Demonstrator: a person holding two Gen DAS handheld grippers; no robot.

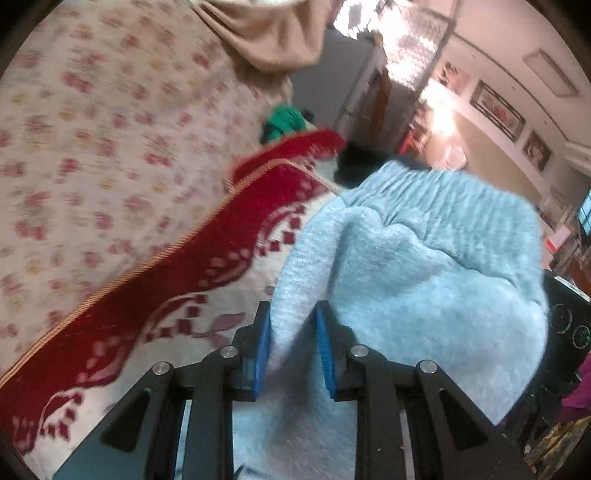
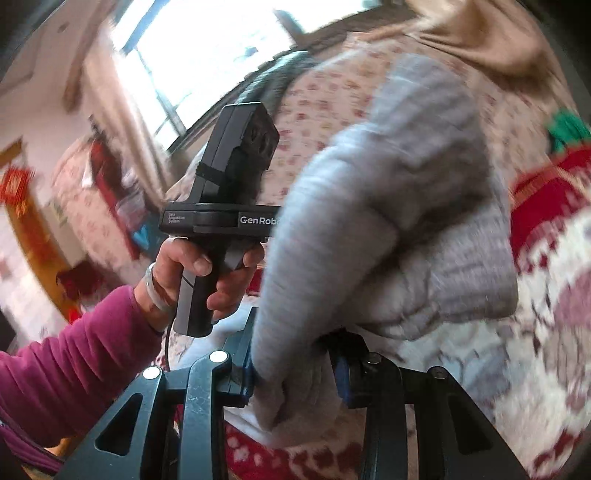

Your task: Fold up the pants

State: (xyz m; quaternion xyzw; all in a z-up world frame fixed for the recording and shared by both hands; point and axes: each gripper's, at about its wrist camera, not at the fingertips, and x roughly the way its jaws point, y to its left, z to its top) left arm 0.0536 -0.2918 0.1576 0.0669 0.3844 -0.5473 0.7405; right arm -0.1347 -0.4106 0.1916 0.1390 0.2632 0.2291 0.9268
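Observation:
The light blue-grey knit pants [image 1: 417, 258] hang bunched in the air above the bed, ribbed waistband at the top. My left gripper [image 1: 293, 328] is shut on a fold of the pants between its blue pads [image 1: 327, 350]. In the right wrist view my right gripper [image 2: 295, 365] is shut on another part of the same pants [image 2: 388, 206], which drape over it. The left device, a black handle [image 2: 207, 288] held by a hand in a magenta sleeve, shows to the left of the cloth.
A red and cream patterned blanket [image 1: 166, 295] lies under the pants on a floral bedsheet [image 1: 92, 129]. A beige cloth [image 1: 266, 33] and a green item [image 1: 282, 122] lie at the far end. A window [image 2: 207, 48] and framed pictures [image 1: 498, 107] line the walls.

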